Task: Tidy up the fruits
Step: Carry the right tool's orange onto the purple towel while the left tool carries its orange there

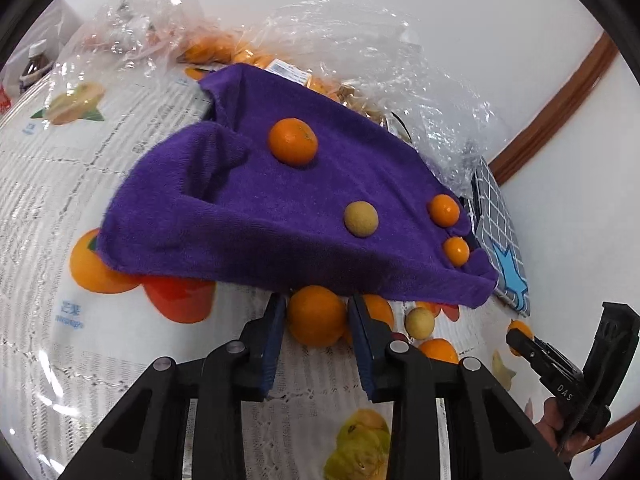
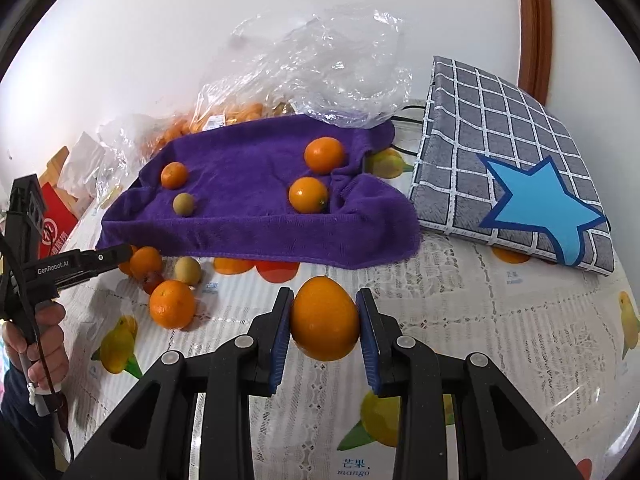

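A table under a printed fruit-pattern tablecloth [image 2: 460,312] fills both views. On it lies a rumpled purple towel [image 1: 256,216], with crumpled clear plastic bags [image 2: 332,76] of small oranges behind it against the white wall. To the right of the towel sits a grey checked cushion with a blue star [image 2: 516,168].

On the towel rest four fruits: a mandarin [image 1: 293,142] towards the back, a tan-yellow round fruit [image 1: 361,219] near the middle, and two smaller oranges [image 1: 443,210] close to the towel's right edge.

In front of the towel, the right gripper [image 2: 325,318] is clamped on an orange [image 2: 325,320], both blue pads pressed to its sides, the fruit held just clear of the towel's near hem. The left gripper [image 1: 317,316] holds another orange [image 1: 316,316] between its blue pads, which touch both its sides at the towel's front edge. Beside it on the cloth lie loose fruits: a pale yellow-green one [image 1: 419,323] and a further orange [image 2: 172,304], which sits apart, nearer the camera in the right wrist view.

A hand [image 2: 40,344] in a dark sleeve grips the left gripper's handle at the left edge of the right wrist view.
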Demonstrator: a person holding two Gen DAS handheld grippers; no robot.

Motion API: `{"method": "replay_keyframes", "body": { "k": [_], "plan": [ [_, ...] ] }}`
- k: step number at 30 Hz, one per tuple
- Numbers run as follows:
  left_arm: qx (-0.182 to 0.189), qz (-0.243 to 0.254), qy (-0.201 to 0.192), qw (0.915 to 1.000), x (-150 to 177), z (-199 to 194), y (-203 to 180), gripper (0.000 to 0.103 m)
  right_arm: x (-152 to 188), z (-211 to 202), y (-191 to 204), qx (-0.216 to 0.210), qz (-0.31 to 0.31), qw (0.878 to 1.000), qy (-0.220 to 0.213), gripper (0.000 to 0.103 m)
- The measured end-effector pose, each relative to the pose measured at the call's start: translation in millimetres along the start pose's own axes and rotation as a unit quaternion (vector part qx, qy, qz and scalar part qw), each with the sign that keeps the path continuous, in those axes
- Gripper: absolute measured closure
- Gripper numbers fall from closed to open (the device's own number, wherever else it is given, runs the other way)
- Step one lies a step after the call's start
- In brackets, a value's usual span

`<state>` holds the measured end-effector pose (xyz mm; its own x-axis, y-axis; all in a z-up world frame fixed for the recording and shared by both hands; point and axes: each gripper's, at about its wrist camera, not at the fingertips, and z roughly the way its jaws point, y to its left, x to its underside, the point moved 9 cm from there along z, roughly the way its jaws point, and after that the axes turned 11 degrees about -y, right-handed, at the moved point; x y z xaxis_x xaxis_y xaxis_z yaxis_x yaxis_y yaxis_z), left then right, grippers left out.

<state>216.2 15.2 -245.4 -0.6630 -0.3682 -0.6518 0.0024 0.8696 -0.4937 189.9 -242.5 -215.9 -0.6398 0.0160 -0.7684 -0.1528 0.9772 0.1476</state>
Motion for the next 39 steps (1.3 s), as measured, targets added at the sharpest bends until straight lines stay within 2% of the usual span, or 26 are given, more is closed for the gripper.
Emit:
{"method": "replay_keyframes", "body": {
  "k": [14, 19, 29, 39],
  "plan": [
    [-0.033, 0.029, -0.054, 0.9975, -33.7, -49.3, 3.4, 0.073, -32.0, -3.5, 24.4, 0.004, -0.013, 1.0, -0.018, 0.071],
    [-0.03, 0.028, -0.068, 0.9968, -50.7, -57.6, 2.1, 0.073, -40.3, 2.5, 32.9, 0.005, -0.011, 1.0, -0.02, 0.071],
    [-0.021, 0.034, -0.086, 0.9955, -78.8, -51.4, -2.5, 0.073, -53.9, 11.9, 41.2, 0.01, -0.011, 1.0, -0.021, 0.071],
    [-0.017, 0.038, -0.075, 0.9963, -89.3, -24.9, -7.9, 0.073, -64.4, 26.6, 40.7, 0.014, -0.006, 1.0, -0.02, 0.071]
  ]
}}
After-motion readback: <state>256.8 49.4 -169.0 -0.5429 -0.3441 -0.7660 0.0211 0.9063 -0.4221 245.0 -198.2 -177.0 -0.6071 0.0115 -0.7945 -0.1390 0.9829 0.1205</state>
